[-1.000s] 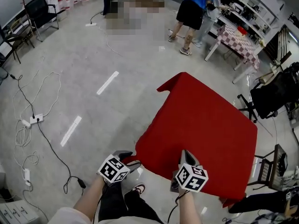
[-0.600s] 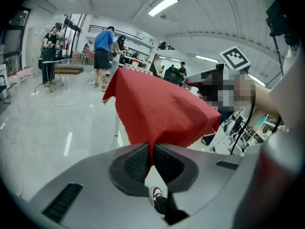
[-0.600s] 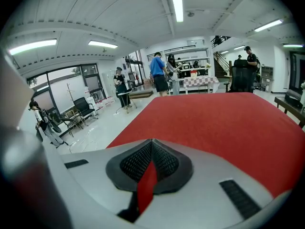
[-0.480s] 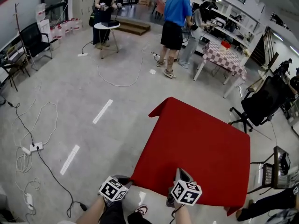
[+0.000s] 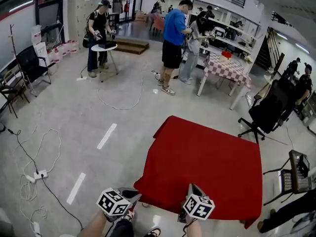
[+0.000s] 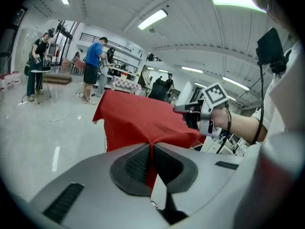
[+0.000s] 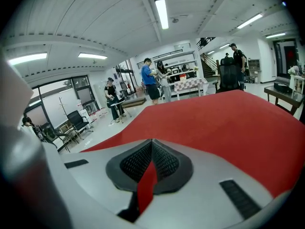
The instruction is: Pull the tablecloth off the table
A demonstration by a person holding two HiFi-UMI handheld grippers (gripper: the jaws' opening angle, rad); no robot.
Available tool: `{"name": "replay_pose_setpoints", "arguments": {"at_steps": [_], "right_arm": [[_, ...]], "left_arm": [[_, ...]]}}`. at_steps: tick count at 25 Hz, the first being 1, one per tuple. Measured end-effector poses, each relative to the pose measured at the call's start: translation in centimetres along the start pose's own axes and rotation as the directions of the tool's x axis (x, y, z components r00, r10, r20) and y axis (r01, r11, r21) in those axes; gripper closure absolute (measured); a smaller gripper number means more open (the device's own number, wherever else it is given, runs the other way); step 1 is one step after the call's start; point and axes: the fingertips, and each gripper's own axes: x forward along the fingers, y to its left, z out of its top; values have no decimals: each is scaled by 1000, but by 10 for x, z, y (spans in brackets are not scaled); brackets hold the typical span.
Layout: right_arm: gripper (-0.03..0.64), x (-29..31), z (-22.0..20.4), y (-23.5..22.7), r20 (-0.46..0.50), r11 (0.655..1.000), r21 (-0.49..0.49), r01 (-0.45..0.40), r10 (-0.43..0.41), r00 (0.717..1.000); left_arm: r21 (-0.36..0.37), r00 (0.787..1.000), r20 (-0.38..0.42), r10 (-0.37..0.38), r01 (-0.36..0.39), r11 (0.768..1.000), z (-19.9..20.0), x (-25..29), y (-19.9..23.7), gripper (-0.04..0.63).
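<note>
A red tablecloth (image 5: 207, 162) covers a square table in the lower middle of the head view. My left gripper (image 5: 132, 197) is shut on the cloth's near left corner; in the left gripper view the red tablecloth (image 6: 138, 120) is pinched between the pads (image 6: 138, 163). My right gripper (image 5: 193, 190) is shut on the near edge further right; in the right gripper view a strip of the red tablecloth (image 7: 224, 123) runs down between its pads (image 7: 164, 161). The other gripper (image 6: 190, 109) shows in the left gripper view, holding the same edge.
Cables and a power strip (image 5: 39, 174) lie on the floor at left. A black office chair (image 5: 264, 110) and a small side table (image 5: 296, 167) stand right of the table. Several people (image 5: 173, 38) stand by a checked table (image 5: 224, 68) at the back.
My left gripper has shut on the cloth's near left corner; a second ago it stood open beside it. The head camera has tilted up, showing more of the room.
</note>
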Motion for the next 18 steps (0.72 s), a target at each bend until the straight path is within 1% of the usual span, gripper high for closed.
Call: {"name": "replay_pose_setpoints", "arguments": {"at_steps": [3, 7, 14, 18], "right_arm": [[592, -3, 1, -7, 1, 1000, 16, 5, -5, 1000], [592, -10, 12, -19, 24, 999, 35, 24, -25, 999], [592, -24, 28, -48, 54, 994, 67, 86, -90, 995], [592, -33, 33, -63, 63, 990, 79, 116, -121, 991]], "left_arm": [[13, 997, 77, -13, 12, 1000, 38, -1, -8, 577], [35, 985, 167, -31, 25, 999, 86, 4, -14, 577], [62, 965, 261, -30, 15, 998, 143, 20, -16, 577], [91, 954, 300, -25, -2, 996, 163, 26, -19, 577]]}}
